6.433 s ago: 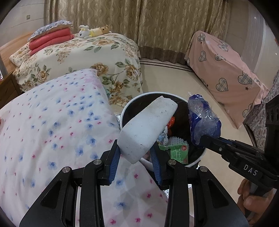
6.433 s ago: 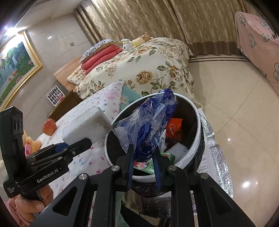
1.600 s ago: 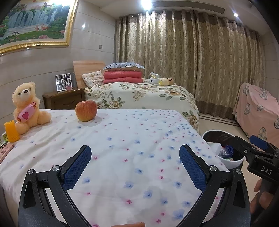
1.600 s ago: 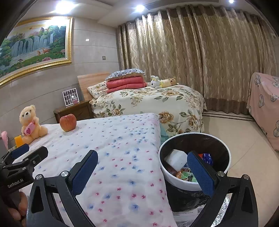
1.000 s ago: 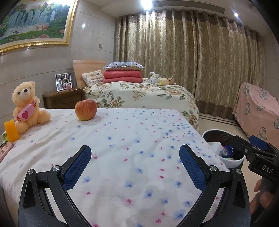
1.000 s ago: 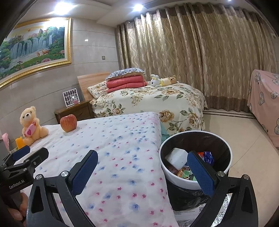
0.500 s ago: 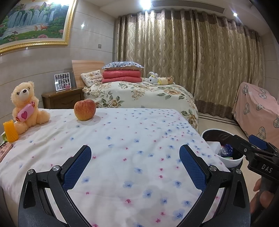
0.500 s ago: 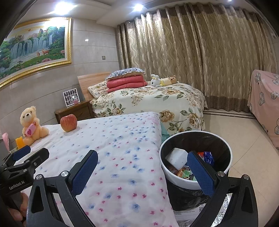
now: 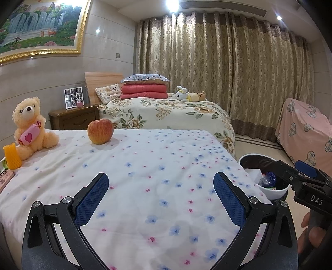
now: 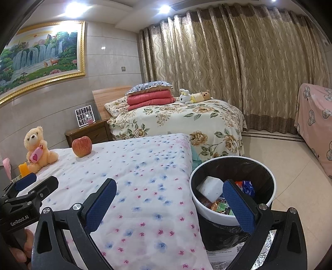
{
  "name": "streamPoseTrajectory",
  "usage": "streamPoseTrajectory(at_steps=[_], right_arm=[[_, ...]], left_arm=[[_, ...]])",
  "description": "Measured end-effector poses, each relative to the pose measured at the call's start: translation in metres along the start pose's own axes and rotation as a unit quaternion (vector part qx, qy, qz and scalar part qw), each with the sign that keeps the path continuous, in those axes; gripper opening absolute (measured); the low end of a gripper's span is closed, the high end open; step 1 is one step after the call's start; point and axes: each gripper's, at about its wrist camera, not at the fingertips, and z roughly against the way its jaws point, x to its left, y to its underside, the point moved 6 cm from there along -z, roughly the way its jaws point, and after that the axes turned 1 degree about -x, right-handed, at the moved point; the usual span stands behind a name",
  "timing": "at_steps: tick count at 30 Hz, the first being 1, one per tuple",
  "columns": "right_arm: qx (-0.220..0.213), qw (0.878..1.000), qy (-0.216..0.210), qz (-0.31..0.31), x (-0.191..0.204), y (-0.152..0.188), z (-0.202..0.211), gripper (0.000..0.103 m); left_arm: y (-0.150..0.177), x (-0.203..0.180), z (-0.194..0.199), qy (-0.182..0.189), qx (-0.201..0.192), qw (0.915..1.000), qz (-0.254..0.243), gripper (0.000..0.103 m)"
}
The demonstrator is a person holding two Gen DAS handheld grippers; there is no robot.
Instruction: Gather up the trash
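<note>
Two hand-held grippers, both spread wide and empty: left hand-held gripper (image 9: pixel 160 196), right hand-held gripper (image 10: pixel 169 200) | writing: "DAS" on right unit, "GenRobot.AI" on left | white round trash bin with black liner (image 10: pixel 267 204) on floor beside flower-print bed (image 10: pixel 132 166), holding white foam block (image 10: pixel 209 189), blue plastic wrapper (image 10: pixel 247 187) | right view alone shows bin contents clearly | red apple (image 9: pixel 100 131) on bed

Foam block (image 10: pixel 209 189) and wrapper (image 10: pixel 245 187) (seemingly) binned.

Light: warm, bright, from recessed ceiling spots (image 10: pixel 75 8) — blown-out glare | Shadows: soft, faint under the apple (image 9: pixel 100 131) | Focus: sharp centre, slight softness near rims | Distortion: strong fisheye — curved walls, black vignette corners
</note>
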Motion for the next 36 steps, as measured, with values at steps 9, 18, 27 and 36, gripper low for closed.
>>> streamPoseTrajectory(at_steps=[9, 18, 27, 36], right_arm=[[-0.002, 1.000, 0.000, -0.001, -0.0002, 0.0002, 0.0001, 0.103], [0.000, 1.000, 0.000, -0.001, 0.0002, 0.0010, 0.0010, 0.103], [0.000, 1.000, 0.000, -0.001, 0.0005, 0.0012, 0.0009, 0.103], [0.004, 1.000, -0.002, -0.002, 0.0035, 0.0020, 0.0010, 0.103]], left_arm=[[0.0001, -0.0003, 0.0006, 0.001, 0.000, 1.0000, 0.000, 0.103], [0.0003, -0.0017, -0.0003, 0.004, 0.000, 1.0000, -0.001, 0.103], [0.0006, -0.0023, -0.0005, 0.005, 0.000, 1.0000, -0.001, 0.103], [0.0031, -0.0035, -0.0028, 0.008, 0.003, 1.0000, 0.000, 0.103]])
